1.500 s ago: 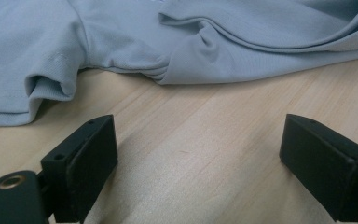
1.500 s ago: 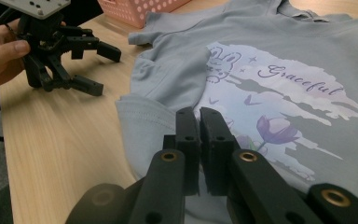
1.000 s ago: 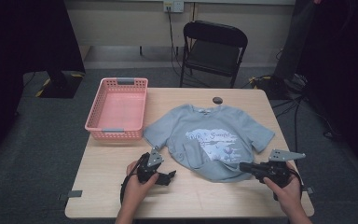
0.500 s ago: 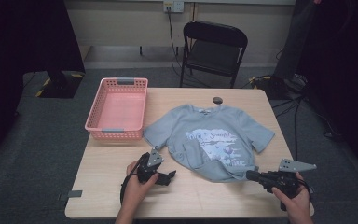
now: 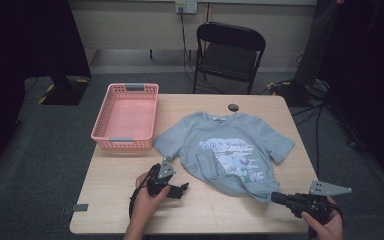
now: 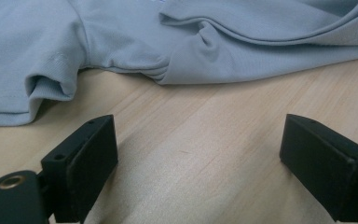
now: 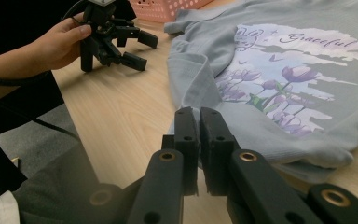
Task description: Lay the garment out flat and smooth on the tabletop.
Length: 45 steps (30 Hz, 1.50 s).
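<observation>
High view: one T-shirt (image 5: 230,152), two claws.

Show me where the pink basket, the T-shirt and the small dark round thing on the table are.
pink basket (image 5: 99,135): high view, on its near-left rim.
T-shirt (image 5: 220,131): high view, on the plain grey chest under the collar.
small dark round thing (image 5: 233,107): high view, on its middle.
</observation>
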Available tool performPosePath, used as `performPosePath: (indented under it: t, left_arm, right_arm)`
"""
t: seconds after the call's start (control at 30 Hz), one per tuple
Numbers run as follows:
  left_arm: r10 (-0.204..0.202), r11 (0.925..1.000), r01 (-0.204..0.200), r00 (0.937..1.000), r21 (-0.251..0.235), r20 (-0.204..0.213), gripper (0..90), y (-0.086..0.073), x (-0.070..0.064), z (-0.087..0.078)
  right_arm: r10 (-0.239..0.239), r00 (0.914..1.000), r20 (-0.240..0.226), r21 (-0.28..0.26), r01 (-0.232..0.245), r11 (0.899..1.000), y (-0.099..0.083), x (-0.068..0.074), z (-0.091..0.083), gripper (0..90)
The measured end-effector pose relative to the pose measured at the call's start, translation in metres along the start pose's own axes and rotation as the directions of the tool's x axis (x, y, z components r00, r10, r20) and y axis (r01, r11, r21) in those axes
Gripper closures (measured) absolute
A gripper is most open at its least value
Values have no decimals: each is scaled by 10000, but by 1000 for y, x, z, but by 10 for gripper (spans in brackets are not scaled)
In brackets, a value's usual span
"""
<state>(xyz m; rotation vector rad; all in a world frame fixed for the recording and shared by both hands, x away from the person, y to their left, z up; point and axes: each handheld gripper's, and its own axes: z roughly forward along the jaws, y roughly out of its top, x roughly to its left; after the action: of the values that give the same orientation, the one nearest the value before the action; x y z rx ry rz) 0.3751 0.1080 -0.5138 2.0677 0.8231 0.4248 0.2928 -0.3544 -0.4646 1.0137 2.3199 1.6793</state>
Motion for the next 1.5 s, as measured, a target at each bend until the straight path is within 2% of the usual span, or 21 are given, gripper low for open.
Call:
performPosePath:
  t: [0.27,0.47,0.67,0.73,0.8,0.9,1.0,1.07,1.13,1.23,1.3,1.4,1.43,1.5]
  left_arm:
    - [-3,10000,3,10000,2,2,106,0,0,0]
    - [11,10000,-11,10000,2,-6,106,0,0,0]
    - [2,10000,-2,10000,1,-1,106,0,0,0]
    - [10,10000,-10,10000,7,-10,106,0,0,0]
    - [-8,10000,8,10000,0,-12,107,0,0,0]
    - [-9,10000,9,10000,5,-9,106,0,0,0]
    - [-10,10000,10,10000,2,-13,106,0,0,0]
    - [-11,10000,11,10000,5,-9,106,0,0,0]
    - [-9,10000,9,10000,3,-10,106,0,0,0]
    - [-10,10000,10,10000,4,-12,106,0,0,0]
    - [-7,10000,7,10000,5,-12,106,0,0,0]
    - [-7,10000,7,10000,3,-13,106,0,0,0]
    - [-11,10000,11,10000,3,-18,106,0,0,0]
    - [-20,10000,20,10000,2,-26,106,0,0,0]
  right_arm:
    - [-47,10000,-64,108,48,9999,-6,6,-8,861]
    - [-277,9996,-29,471,278,9985,-16,10,-14,857]
    - [-138,9999,63,654,133,9978,-29,10,-19,823]
    - [-118,9999,47,573,115,9983,-30,10,-19,742]
    - [-202,9997,99,540,196,9983,-28,11,-20,702]
    - [-316,9981,530,440,293,9986,-19,11,-20,490]
    - [-237,9967,783,239,219,9995,-8,5,-19,393]
    - [-377,9926,1153,184,358,9992,1,-2,-15,331]
    - [-325,9882,1494,219,296,9993,8,-11,-10,267]
    - [-577,9761,2093,511,480,9975,18,-24,1,212]
    - [-526,9694,2397,615,389,9974,22,-33,9,162]
    - [-615,9599,2735,996,353,9944,25,-47,19,125]
    - [-476,9597,2768,1007,203,9947,26,-51,22,127]
    - [-356,9522,3034,1090,24,9940,27,-59,27,127]
